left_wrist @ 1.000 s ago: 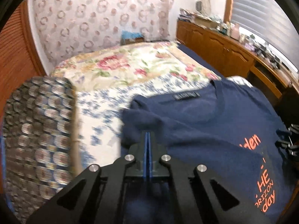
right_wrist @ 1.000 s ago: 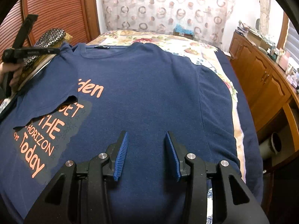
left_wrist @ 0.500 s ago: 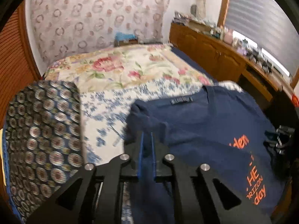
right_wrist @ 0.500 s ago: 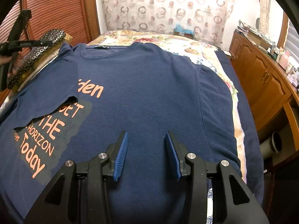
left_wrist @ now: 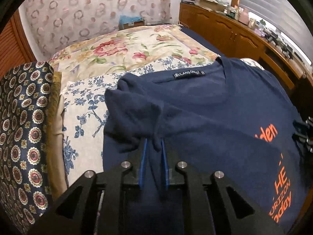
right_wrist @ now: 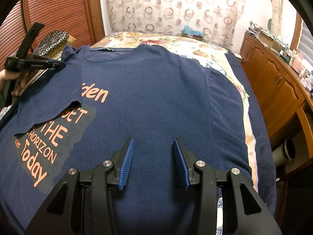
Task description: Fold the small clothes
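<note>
A navy T-shirt (right_wrist: 156,90) with orange lettering lies face up on the bed, collar toward the headboard; it also shows in the left wrist view (left_wrist: 211,113). Its left sleeve (right_wrist: 49,105) is folded inward over the print. My left gripper (left_wrist: 153,146) has its jaws parted, with a fold of the sleeve fabric still lying loosely between the blue pads; it also shows at the shirt's left edge in the right wrist view (right_wrist: 33,64). My right gripper (right_wrist: 153,152) is open and empty, hovering over the shirt's lower middle.
A floral bedspread (left_wrist: 133,51) covers the bed. A navy patterned cloth (left_wrist: 21,129) lies at the left. Wooden cabinets (right_wrist: 277,90) run along the right side. A slatted wooden door (right_wrist: 58,9) stands at the left.
My left gripper's jaws have parted from shut to open, loosening their hold on the sleeve, which now rests folded over the shirt. The right gripper has not moved.
</note>
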